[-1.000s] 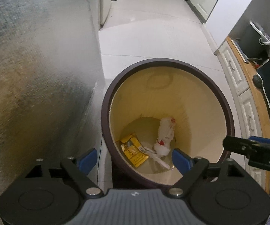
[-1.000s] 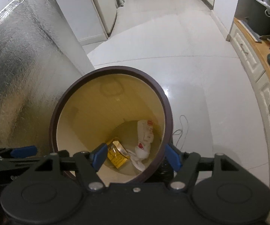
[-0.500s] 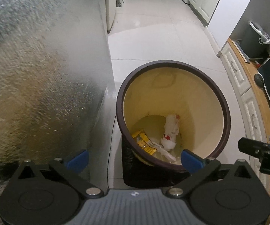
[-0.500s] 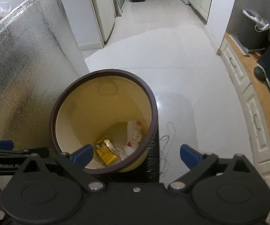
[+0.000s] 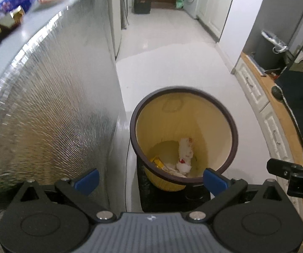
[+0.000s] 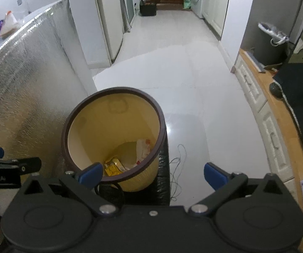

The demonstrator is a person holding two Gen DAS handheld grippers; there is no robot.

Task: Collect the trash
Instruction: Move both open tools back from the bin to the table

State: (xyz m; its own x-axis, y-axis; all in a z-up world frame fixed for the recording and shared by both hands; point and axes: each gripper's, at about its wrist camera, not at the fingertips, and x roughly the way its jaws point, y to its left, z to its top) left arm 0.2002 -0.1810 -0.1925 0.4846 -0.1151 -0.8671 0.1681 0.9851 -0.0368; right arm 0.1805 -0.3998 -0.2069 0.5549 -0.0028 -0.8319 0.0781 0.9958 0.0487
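Note:
A yellow trash bin (image 5: 210,124) (image 6: 92,126) with a dark brown rim stands on the white floor. At its bottom lie a crumpled white wrapper with red marks (image 5: 184,155) (image 6: 143,149) and a yellow packet (image 5: 156,162) (image 6: 114,166). My left gripper (image 5: 150,181) hangs above the bin's near side, open, nothing between its blue-tipped fingers. My right gripper (image 6: 151,174) is also open and empty, above the bin's right near edge. Each gripper shows at the edge of the other's view.
A tall panel covered in silver foil (image 5: 52,109) (image 6: 25,88) stands close on the left of the bin. A white cabinet with a wooden top (image 5: 263,97) (image 6: 254,97) runs along the right. A thin wire (image 6: 177,168) lies on the floor beside the bin.
Both grippers have risen and pulled back from the bin, which now looks smaller and farther. Their jaws have spread wider. The trash stays in the bin.

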